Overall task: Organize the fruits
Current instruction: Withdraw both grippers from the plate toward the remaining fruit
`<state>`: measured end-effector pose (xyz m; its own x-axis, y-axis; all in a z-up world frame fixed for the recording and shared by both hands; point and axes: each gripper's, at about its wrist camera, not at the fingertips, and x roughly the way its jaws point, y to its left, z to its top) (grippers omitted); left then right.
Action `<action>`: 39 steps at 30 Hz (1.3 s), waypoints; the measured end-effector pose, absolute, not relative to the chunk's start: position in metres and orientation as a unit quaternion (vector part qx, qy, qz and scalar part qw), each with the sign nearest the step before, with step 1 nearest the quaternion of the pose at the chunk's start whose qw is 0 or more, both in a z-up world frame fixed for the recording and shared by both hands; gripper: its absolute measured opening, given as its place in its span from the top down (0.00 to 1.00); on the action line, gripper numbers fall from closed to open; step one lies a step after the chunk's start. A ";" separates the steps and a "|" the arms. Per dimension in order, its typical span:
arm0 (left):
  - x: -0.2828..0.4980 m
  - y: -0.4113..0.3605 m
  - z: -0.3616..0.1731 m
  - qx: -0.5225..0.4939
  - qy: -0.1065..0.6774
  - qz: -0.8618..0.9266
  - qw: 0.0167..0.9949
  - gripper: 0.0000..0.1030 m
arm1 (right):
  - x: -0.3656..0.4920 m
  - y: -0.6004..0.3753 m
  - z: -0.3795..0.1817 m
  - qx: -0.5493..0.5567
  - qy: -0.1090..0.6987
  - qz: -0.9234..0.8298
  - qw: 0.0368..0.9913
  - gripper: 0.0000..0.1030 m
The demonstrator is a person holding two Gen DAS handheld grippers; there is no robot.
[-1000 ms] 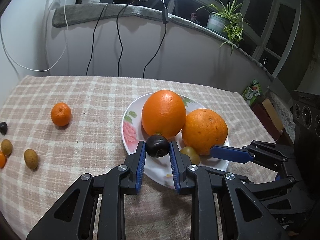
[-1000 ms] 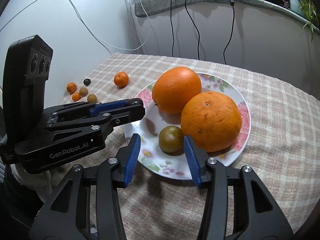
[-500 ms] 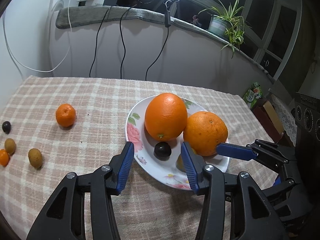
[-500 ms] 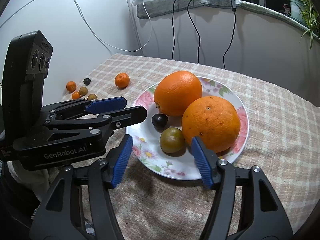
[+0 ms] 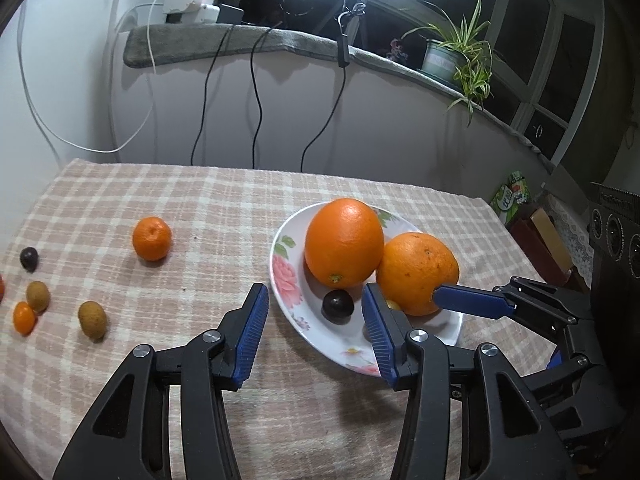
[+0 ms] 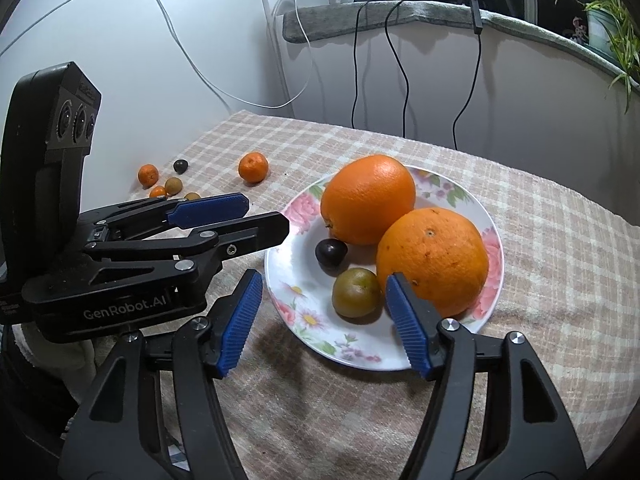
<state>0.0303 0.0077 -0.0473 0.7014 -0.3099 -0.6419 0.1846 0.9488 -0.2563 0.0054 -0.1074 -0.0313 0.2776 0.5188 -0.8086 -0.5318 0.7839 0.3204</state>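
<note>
Fruit lies loose on the checked cloth left of both tongs: a mandarin (image 5: 152, 238) and smaller pieces. Left gripper (image 5: 314, 334) stands open and empty, a dark plum (image 5: 338, 305) on the floral plate (image 6: 404, 354) just beyond its tips. Right gripper (image 6: 324, 320), also open, frames a green-brown fruit (image 6: 356, 292) beside two oranges (image 6: 432, 260).

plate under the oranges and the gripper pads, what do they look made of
Plate: likely glazed ceramic or porcelain; glossy white with printed pink flowers, though melamine could look alike. Right gripper pads: apparently blue rubber or soft plastic, matte and finely ribbed.
</note>
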 end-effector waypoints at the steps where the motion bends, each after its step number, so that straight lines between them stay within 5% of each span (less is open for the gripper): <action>1: 0.030 0.010 -0.047 -0.087 0.361 -0.133 0.919 0.54 | 0.006 -0.106 -0.031 -0.008 0.502 0.330 0.799 0.35; 5: 0.028 0.020 -0.045 -0.090 0.357 -0.122 0.922 0.54 | 0.008 -0.098 -0.028 -0.015 0.500 0.336 0.798 0.35; 12: 0.021 0.053 -0.046 -0.101 0.353 -0.086 0.926 0.53 | 0.016 -0.079 -0.020 -0.028 0.486 0.353 0.799 0.12; 14: 0.017 0.065 -0.047 -0.104 0.352 -0.072 0.927 0.44 | 0.019 -0.070 -0.018 -0.035 0.482 0.360 0.798 0.10; 35: -0.007 0.181 -0.070 -0.120 0.368 0.053 0.921 0.47 | 0.028 0.023 -0.023 -0.026 0.489 0.437 0.754 0.10; 39: -0.001 0.189 -0.075 -0.107 0.377 0.056 0.918 0.53 | 0.028 0.043 -0.030 -0.026 0.500 0.444 0.743 0.17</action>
<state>-0.0009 0.1893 -0.0749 0.7092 0.0224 -0.7047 -0.1838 0.9708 -0.1541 0.0278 0.0433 -0.0300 0.1048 0.6336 -0.7666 -0.6858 0.6043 0.4057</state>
